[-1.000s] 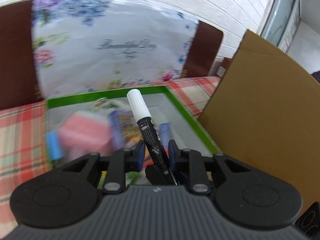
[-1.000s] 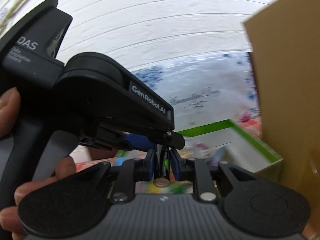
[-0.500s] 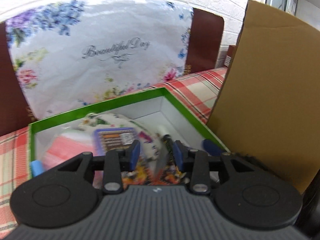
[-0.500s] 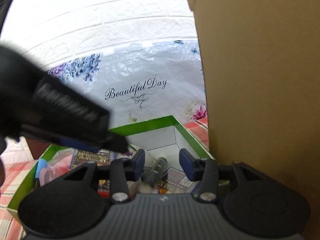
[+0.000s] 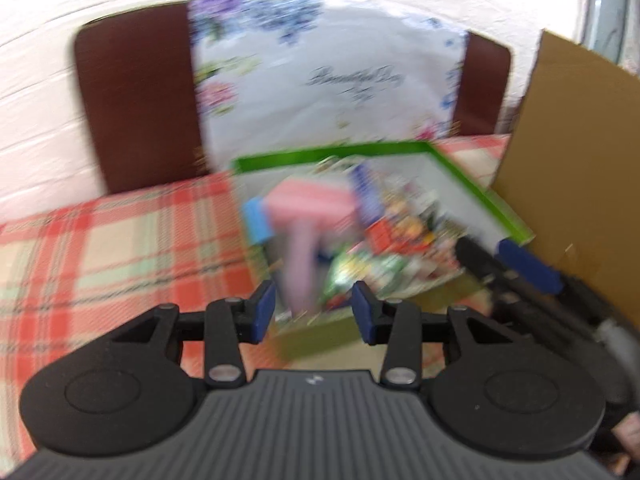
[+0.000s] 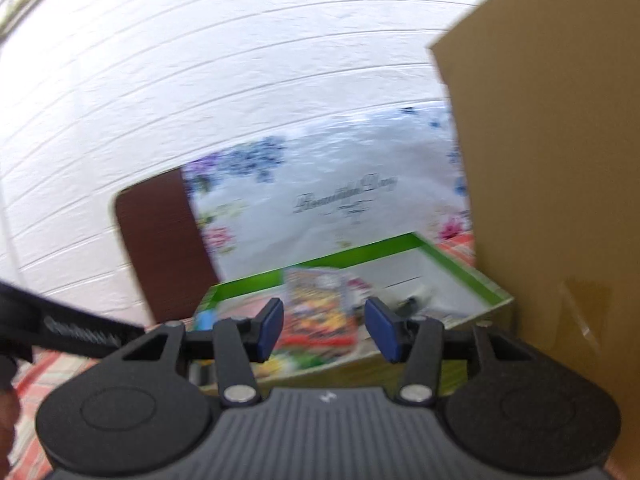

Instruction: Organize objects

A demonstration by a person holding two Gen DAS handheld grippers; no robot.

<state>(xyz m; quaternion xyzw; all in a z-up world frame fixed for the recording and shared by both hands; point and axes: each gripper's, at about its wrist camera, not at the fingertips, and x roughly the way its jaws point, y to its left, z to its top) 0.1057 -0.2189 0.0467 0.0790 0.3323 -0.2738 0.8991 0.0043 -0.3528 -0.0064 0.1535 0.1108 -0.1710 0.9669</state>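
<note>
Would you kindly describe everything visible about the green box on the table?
The green box is a shallow, open-topped tray, apparently cardboard, with bright green rims and a white inside. It sits flat on the red plaid tablecloth, close against the brown cardboard panel. It holds a blurred jumble: a pink item, something blue, colourful packets.

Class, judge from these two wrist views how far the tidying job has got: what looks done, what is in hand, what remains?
Done: the green-rimmed box already holds a jumble of items, among them a pink object and colourful packets. In hand: nothing. The left gripper and right gripper have just been opening, with nothing between their jaws. Left: unclear; no loose items show on the checked tablecloth, and blur hides detail.
</note>
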